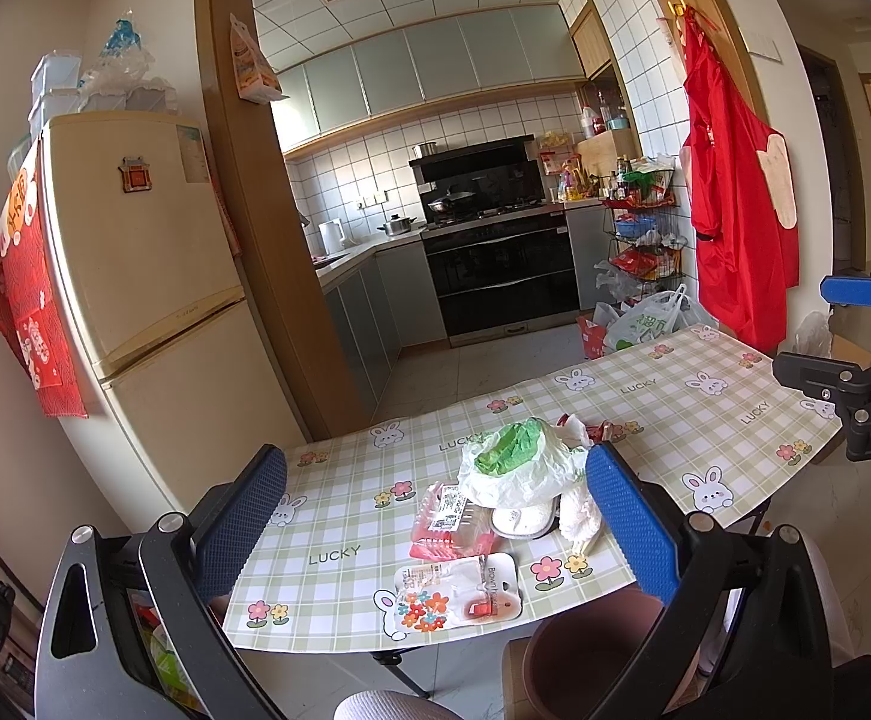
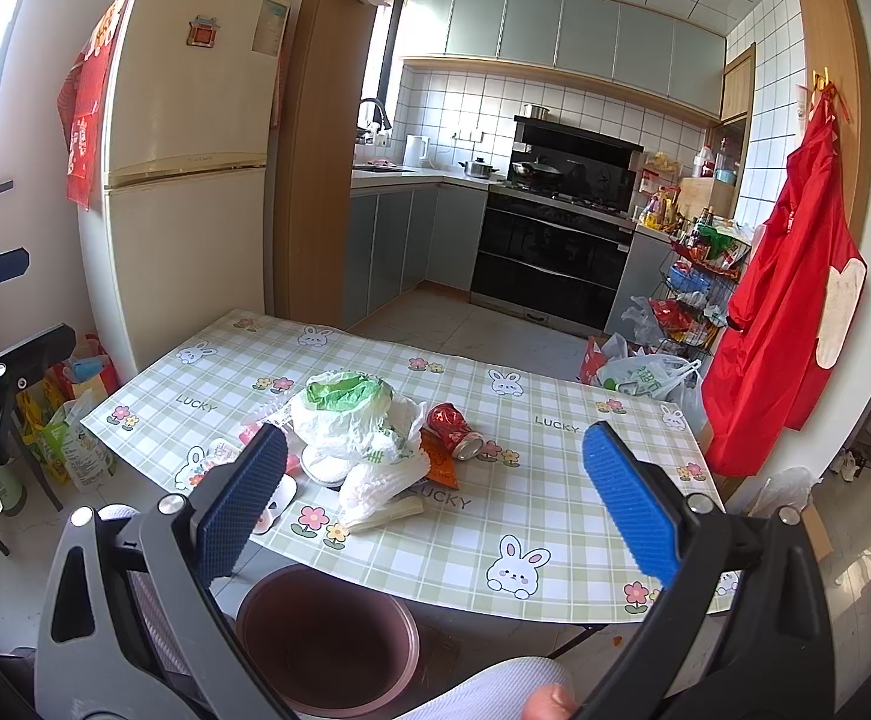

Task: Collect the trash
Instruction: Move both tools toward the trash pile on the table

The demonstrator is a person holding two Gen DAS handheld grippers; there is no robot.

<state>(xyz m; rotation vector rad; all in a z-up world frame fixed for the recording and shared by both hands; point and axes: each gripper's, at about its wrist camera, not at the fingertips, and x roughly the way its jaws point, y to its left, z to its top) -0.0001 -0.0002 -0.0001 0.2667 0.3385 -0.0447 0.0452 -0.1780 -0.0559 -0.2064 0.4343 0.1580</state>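
A heap of trash lies on the checked table: a white and green plastic bag, a pink tray, a flowered blister card, crumpled white paper, a crushed red can and an orange wrapper. A brown bin stands on the floor below the table's near edge. My left gripper is open and empty above the heap's near side. My right gripper is open and empty, held back from the heap.
A cream fridge stands left of the table. A red apron hangs on the right wall. Bags lie on the floor beyond the table. More bags sit by the fridge.
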